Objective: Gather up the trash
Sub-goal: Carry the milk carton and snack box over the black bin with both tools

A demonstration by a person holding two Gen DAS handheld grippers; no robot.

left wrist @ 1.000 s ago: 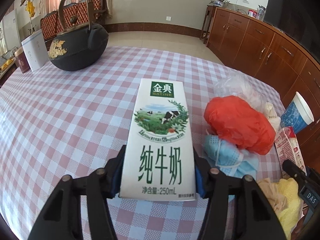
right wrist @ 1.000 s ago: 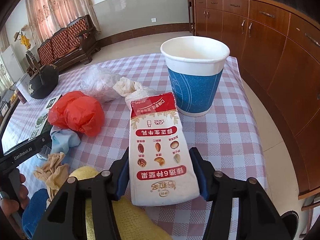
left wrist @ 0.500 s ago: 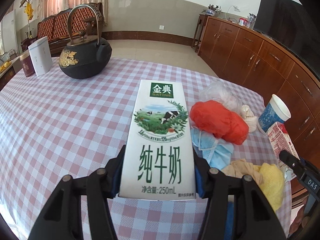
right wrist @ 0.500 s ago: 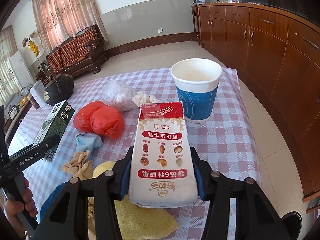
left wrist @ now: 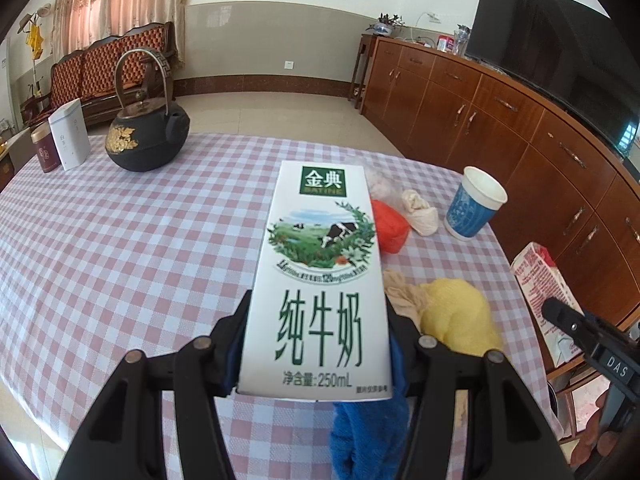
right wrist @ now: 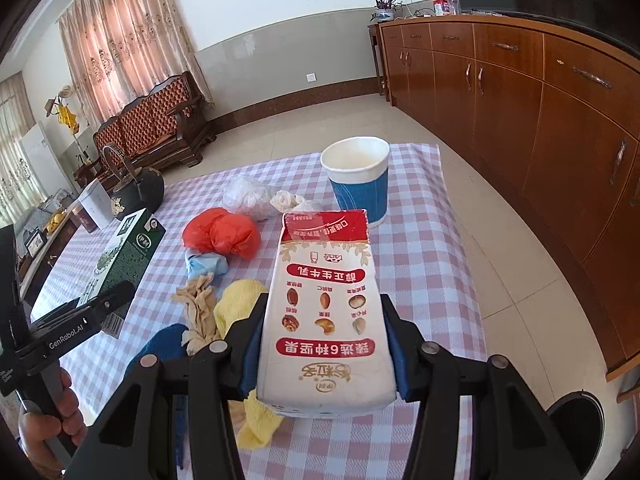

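My left gripper (left wrist: 316, 344) is shut on a white and green milk carton (left wrist: 320, 276) and holds it above the checked table (left wrist: 120, 248). My right gripper (right wrist: 324, 352) is shut on a red and white nut-milk carton (right wrist: 324, 312), also held above the table. On the cloth lie a red plastic bag (right wrist: 220, 232), a clear bag (right wrist: 246, 198), a blue face mask (right wrist: 206, 264), a beige rag (right wrist: 198, 308), a yellow cloth (right wrist: 236, 304) and a blue cloth (right wrist: 160, 350). A blue paper cup (right wrist: 358, 180) stands at the far side.
A black iron teapot (left wrist: 146, 136), a white tin (left wrist: 70, 140) and a red tin (left wrist: 44, 154) stand at the table's far left. Wooden cabinets (right wrist: 520, 92) run along the right wall. A dark bin (right wrist: 576, 428) sits on the floor at lower right.
Both grippers have risen and pulled back with their cartons. The trash pile and cup now look smaller and farther away.
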